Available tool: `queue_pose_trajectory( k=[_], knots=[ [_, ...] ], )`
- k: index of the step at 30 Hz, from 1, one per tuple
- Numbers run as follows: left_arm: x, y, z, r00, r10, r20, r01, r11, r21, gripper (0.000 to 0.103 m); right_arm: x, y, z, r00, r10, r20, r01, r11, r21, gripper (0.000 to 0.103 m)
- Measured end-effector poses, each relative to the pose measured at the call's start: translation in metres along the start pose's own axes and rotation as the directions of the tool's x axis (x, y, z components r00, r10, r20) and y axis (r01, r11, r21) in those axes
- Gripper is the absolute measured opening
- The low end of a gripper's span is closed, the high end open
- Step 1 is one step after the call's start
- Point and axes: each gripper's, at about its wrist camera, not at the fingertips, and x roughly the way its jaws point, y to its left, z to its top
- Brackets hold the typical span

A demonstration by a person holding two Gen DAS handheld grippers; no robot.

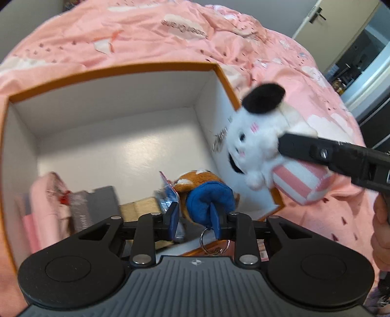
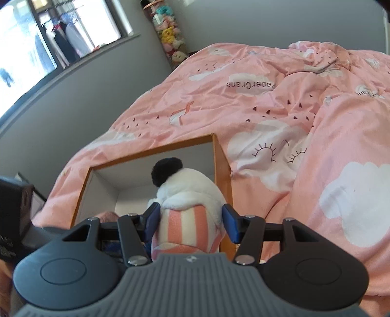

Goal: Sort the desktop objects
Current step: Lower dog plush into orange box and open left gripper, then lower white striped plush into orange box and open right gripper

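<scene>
An orange-rimmed box (image 1: pixel 156 67) with a white inside lies on the pink bedspread. My left gripper (image 1: pixel 193 219) hangs over its near right part, shut on a brown plush keychain with a blue part (image 1: pixel 207 197); its key ring (image 1: pixel 207 240) dangles below. My right gripper (image 2: pixel 191 220) is shut on a white plush dog with a black ear and pink-striped body (image 2: pixel 187 192), held above the box's right wall (image 2: pixel 220 161). In the left wrist view the dog (image 1: pixel 258 136) hovers at the box's right edge, with the right gripper's finger (image 1: pixel 316 151) on it.
Inside the box at the near left lie a pink item (image 1: pixel 48 202), a grey item (image 1: pixel 95 202) and a tan carton (image 1: pixel 141 206). The rumpled pink bedspread (image 2: pixel 292 117) surrounds the box. A grey wall and window (image 2: pixel 48 36) stand at the left, a door (image 1: pixel 314 17) at the far right.
</scene>
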Motion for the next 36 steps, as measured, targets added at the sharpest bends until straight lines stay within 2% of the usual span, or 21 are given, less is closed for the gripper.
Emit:
queue_pose_trajectory(
  k=[7, 11, 17, 23, 25, 26, 30, 36],
  knots=[
    [-0.002, 0.012, -0.002, 0.999, -0.042, 0.025, 0.044, 0.998, -0.054, 0.031, 0.016, 0.016, -0.004, 0.999, -0.006, -0.038, 0.004, 0.999, -0.043, 0.057],
    [0.0, 0.016, 0.0, 0.998, -0.062, 0.029, 0.064, 0.995, -0.074, 0.031, 0.029, 0.025, -0.006, 0.997, -0.075, -0.036, 0.07, 0.991, -0.114, 0.057],
    [0.004, 0.02, -0.001, 0.995, -0.093, 0.035, 0.095, 0.991, -0.092, 0.031, 0.037, 0.024, -0.001, 0.989, -0.086, -0.122, 0.063, 0.981, -0.182, 0.061],
    [0.003, 0.022, -0.002, 0.995, -0.088, 0.051, 0.093, 0.991, -0.099, 0.031, 0.028, 0.034, 0.01, 0.978, -0.096, -0.185, 0.043, 0.961, -0.272, 0.062],
    [0.003, 0.023, -0.002, 0.995, -0.09, 0.054, 0.095, 0.99, -0.102, 0.031, 0.025, 0.036, 0.016, 0.975, -0.095, -0.199, 0.035, 0.959, -0.282, 0.061],
    [0.003, 0.023, -0.002, 0.994, -0.091, 0.054, 0.096, 0.99, -0.105, 0.031, 0.024, 0.037, 0.018, 0.973, -0.093, -0.209, 0.029, 0.956, -0.291, 0.054],
    [0.003, 0.023, -0.002, 0.994, -0.089, 0.057, 0.095, 0.99, -0.105, 0.031, 0.027, 0.042, 0.02, 0.961, -0.107, -0.257, 0.014, 0.941, -0.337, 0.051],
    [0.003, 0.024, -0.002, 0.995, -0.082, 0.058, 0.088, 0.991, -0.102, 0.031, 0.037, 0.041, 0.005, 0.926, -0.157, -0.343, 0.01, 0.919, -0.393, 0.048]
  ],
)
